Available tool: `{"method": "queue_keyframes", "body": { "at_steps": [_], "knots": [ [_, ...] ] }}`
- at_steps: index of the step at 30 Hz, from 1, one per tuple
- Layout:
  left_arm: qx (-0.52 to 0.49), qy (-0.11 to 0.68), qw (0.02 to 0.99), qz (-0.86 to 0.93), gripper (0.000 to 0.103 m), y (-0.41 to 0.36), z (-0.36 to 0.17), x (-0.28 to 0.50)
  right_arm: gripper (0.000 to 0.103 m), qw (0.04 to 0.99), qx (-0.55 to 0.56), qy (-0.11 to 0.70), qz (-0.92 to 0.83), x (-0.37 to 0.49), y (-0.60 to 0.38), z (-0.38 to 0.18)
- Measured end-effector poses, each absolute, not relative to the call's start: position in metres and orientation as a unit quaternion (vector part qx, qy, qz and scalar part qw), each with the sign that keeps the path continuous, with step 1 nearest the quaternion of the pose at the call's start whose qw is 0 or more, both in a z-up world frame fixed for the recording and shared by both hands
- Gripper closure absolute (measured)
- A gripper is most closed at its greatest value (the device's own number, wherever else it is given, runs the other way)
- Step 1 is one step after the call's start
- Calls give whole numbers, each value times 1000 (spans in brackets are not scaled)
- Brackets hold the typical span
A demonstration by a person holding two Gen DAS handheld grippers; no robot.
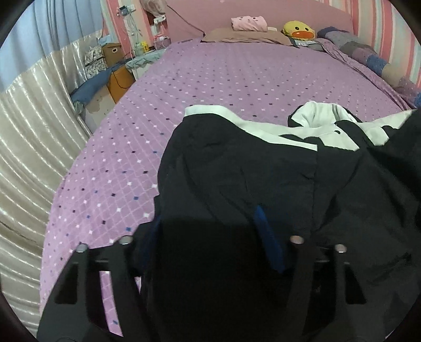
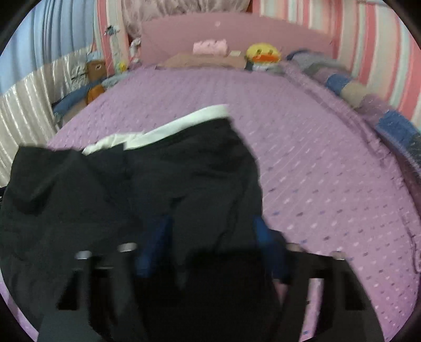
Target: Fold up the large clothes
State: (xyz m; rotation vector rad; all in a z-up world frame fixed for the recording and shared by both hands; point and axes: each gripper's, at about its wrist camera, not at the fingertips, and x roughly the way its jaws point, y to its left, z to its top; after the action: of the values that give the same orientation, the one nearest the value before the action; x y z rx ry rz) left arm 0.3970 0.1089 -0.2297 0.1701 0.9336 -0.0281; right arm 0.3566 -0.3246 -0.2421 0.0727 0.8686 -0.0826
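Note:
A large black garment with white trim [image 1: 263, 168] lies spread on the purple bed [image 1: 200, 79]. Its white collar and bands [image 1: 310, 118] point toward the headboard. My left gripper [image 1: 210, 236] has black cloth bunched between its blue fingers [image 1: 265, 236] at the garment's near left edge, jaws fairly wide. In the right wrist view the same garment [image 2: 184, 171] shows, blurred. My right gripper [image 2: 213, 242] has cloth draped between its blue fingers [image 2: 265, 236] at the near right edge. Whether either grips the cloth is unclear.
At the headboard sit a pink folded item [image 1: 248, 23], a yellow duck plush [image 1: 298, 29] and pillows. A patchwork blanket [image 1: 368, 55] runs along the striped wall at right. Curtains and a cluttered bedside [image 1: 110, 60] stand at left.

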Motion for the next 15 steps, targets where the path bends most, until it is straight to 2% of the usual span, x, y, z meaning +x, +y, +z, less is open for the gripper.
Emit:
{"method": "queue_keyframes", "body": {
  "at_steps": [1, 2, 3, 5, 8, 15],
  "knots": [
    [78, 452, 889, -13, 49, 110, -231, 399, 59, 904, 32, 424, -40, 360, -322, -245],
    [72, 455, 888, -12, 63, 111, -232, 402, 69, 904, 35, 424, -38, 361, -321, -247],
    [65, 457, 887, -14, 71, 113, -232, 404, 81, 907, 45, 418, -38, 361, -323, -244],
    [47, 455, 889, -13, 91, 118, -226, 408, 88, 914, 65, 400, -39, 360, -330, -236],
    [26, 436, 899, -11, 96, 122, -207, 409, 91, 924, 90, 370, -46, 359, -340, -221],
    [-15, 403, 915, -2, 96, 126, -178, 428, 91, 932, 103, 344, -52, 388, -348, -201]
  ]
}}
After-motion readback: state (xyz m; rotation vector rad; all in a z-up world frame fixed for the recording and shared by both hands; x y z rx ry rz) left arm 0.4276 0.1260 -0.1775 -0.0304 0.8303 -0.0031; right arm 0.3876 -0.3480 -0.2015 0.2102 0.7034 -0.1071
